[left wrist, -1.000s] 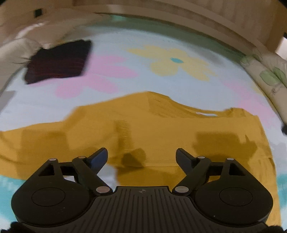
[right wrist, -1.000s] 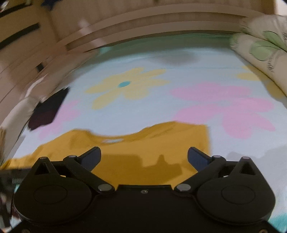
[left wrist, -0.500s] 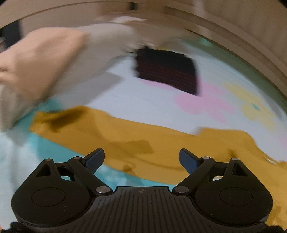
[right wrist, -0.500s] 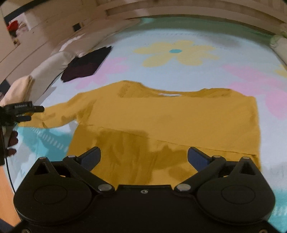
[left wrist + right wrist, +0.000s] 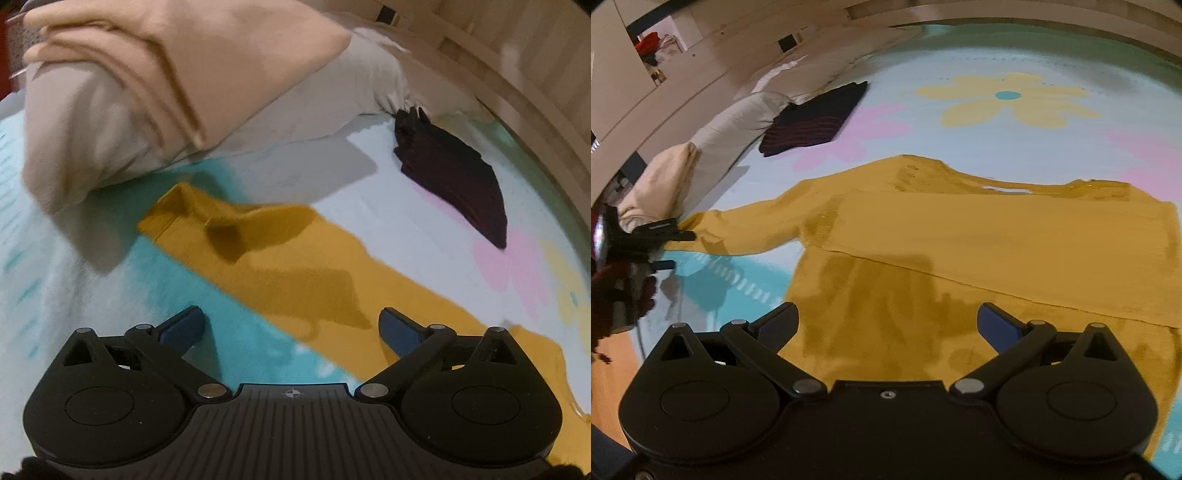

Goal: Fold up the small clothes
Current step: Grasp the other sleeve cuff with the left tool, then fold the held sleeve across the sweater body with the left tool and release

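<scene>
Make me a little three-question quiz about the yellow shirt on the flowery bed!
1. True or false: the left gripper is clamped on the mustard-yellow long-sleeved shirt.
2. Which lies nearest the shirt's outstretched sleeve end? A) the dark folded garment with red stripes B) the beige pillow C) the yellow flower print
3. Fill in: the right gripper hovers over the shirt's ____ edge, the one nearest its camera.

Key: 1. False, its jaws stand open over the sleeve. 2. B. 3. Bottom (hem).
</scene>
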The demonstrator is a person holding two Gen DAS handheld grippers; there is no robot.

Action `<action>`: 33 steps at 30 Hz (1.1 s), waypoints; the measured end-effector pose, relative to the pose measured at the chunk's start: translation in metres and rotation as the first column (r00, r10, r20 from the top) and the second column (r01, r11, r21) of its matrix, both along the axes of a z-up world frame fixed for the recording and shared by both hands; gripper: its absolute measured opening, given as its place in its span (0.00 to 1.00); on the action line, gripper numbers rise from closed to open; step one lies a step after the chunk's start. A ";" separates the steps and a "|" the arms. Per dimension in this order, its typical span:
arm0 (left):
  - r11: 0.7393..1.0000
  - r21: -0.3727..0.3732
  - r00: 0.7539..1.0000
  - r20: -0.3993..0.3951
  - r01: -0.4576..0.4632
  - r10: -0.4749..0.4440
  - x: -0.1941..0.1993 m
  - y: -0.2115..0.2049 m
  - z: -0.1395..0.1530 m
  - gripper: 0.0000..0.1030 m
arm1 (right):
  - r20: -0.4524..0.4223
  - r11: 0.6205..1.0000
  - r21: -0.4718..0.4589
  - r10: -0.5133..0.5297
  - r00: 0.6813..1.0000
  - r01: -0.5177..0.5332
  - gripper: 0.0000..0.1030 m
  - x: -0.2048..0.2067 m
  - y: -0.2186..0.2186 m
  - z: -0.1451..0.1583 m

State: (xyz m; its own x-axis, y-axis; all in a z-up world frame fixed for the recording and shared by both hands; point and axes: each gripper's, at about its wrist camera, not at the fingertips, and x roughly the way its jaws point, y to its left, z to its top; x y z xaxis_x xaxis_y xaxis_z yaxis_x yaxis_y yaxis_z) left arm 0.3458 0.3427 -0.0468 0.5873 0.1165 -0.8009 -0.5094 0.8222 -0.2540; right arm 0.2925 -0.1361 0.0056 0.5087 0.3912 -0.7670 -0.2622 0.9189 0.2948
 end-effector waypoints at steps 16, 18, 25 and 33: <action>0.996 0.063 0.996 0.069 -0.067 0.062 0.023 -0.021 0.015 0.05 | -0.018 0.999 0.021 -0.042 0.999 0.042 1.00 0.002 -0.019 0.000; 0.997 0.076 0.993 0.111 -0.033 0.024 0.025 -0.037 0.033 0.05 | -0.017 0.998 0.031 -0.051 0.999 0.052 1.00 0.003 -0.025 0.002; 0.976 0.133 0.955 0.222 0.170 -0.197 0.031 -0.136 0.092 0.05 | -0.006 0.993 0.059 -0.104 0.995 0.104 1.00 0.001 -0.047 0.009; 0.877 0.137 0.836 0.264 0.461 -0.481 0.028 -0.288 0.110 0.05 | 0.001 0.979 0.079 -0.188 0.982 0.187 1.00 -0.004 -0.082 0.013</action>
State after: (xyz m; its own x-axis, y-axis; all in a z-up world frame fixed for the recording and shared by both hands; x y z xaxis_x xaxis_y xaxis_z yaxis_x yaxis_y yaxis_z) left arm 0.3739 0.0551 0.0631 0.7833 -0.1859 -0.5932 0.0288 0.9641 -0.2641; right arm 0.2883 -0.2185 0.0182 0.5848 0.3470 -0.7332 -0.0898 0.9260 0.3666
